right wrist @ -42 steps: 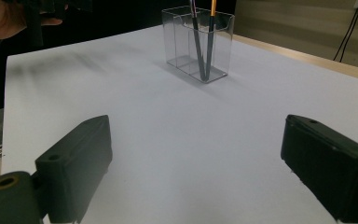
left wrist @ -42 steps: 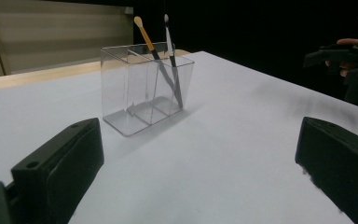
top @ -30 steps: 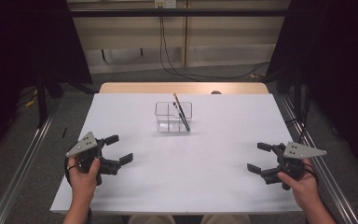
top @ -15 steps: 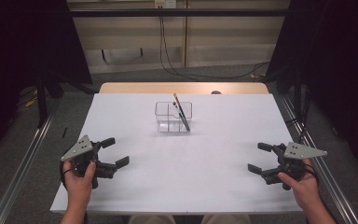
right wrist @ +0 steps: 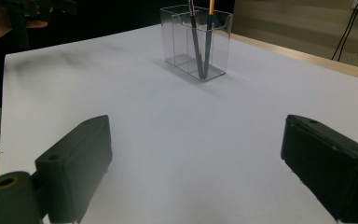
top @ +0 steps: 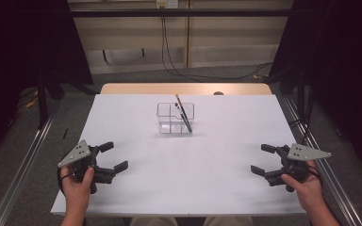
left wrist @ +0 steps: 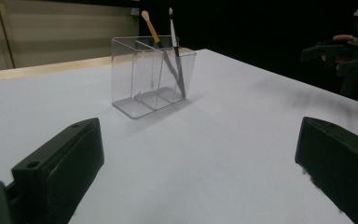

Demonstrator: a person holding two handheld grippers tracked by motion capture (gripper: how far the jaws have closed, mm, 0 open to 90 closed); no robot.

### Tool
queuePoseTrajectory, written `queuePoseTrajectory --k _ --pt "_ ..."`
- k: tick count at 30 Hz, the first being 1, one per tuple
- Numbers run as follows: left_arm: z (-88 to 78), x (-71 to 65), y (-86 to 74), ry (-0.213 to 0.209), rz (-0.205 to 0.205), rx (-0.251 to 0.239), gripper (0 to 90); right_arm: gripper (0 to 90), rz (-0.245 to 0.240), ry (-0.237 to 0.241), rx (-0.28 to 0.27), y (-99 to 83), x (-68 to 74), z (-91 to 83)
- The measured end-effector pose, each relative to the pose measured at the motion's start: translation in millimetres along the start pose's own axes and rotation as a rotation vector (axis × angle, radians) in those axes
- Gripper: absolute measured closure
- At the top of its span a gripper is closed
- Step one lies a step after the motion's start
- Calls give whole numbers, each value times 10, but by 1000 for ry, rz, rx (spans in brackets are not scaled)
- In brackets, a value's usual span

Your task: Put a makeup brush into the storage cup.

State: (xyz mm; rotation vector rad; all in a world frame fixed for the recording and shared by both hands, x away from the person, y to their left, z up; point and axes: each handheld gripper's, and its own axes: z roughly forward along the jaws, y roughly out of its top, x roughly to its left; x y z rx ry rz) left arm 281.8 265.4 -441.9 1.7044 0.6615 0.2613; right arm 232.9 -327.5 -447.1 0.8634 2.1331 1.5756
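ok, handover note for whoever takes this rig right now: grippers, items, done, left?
Left gripper: open, holding nothing, low over the near-left of the white table sheet.
Right gripper: open, holding nothing, near-right of the sheet.
Clear plastic compartment holder: upright at centre-far of the sheet, apart from both grippers.
Two slim brushes stand leaning in one end compartment: the yellow-handled brush and the dark-handled brush.
Done: nothing gripped or visibly handled.
Left: likely reach for the holder or brushes; approach from either side looks unobstructed.
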Motion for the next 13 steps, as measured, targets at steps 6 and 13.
queuePoseTrajectory --k 6,13 --pt "-54 -20 -28 7 1 0 11 86 -8 2 5 -1 6 9" --pt "-63 -27 -28 10 2 -3 11 84 -18 -2 6 9 22 15"
